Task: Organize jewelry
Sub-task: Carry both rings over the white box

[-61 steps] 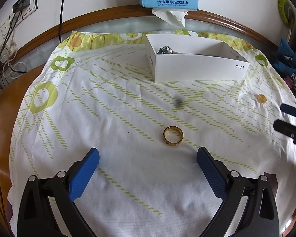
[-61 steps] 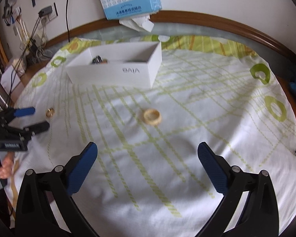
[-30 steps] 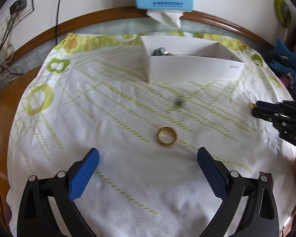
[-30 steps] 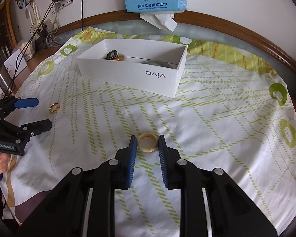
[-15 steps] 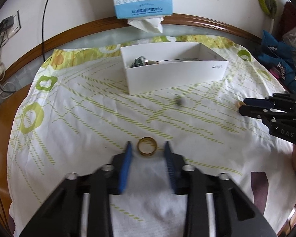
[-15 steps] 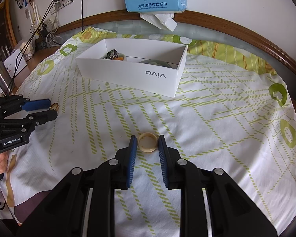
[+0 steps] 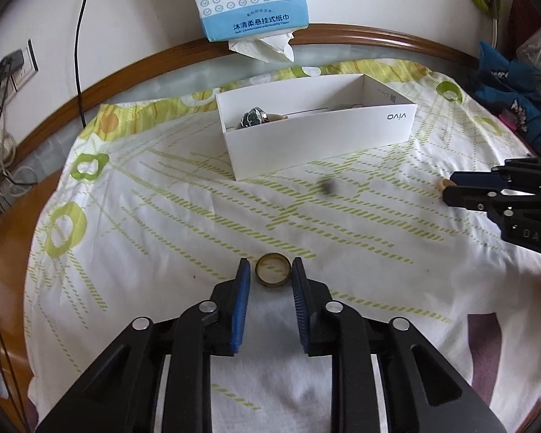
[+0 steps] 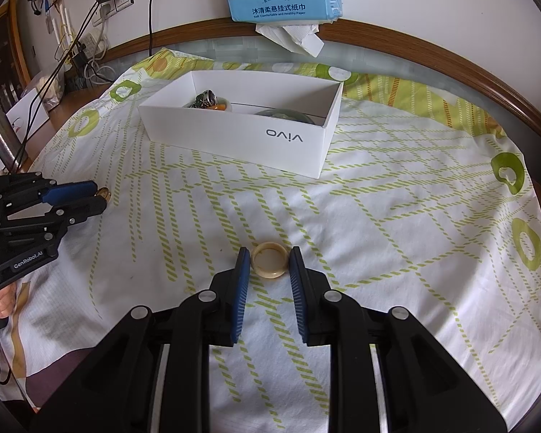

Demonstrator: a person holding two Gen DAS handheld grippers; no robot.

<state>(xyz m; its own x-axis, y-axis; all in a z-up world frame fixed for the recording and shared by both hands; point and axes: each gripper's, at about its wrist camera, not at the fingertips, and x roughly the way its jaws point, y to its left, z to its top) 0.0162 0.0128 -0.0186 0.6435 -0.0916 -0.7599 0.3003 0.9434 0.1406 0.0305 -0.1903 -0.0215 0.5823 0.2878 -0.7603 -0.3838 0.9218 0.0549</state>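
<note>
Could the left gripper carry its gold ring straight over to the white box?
Probably yes. The left gripper pinches the gold ring, and only bare cloth lies between it and the open-topped white box.

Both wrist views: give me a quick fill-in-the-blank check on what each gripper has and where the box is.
1. The left gripper is closed on the ____ ring.
2. The right gripper is closed on the ____ ring.
3. Both rings rest on the ____, short of the white box.

Missing words: gold; cream; tablecloth
</note>
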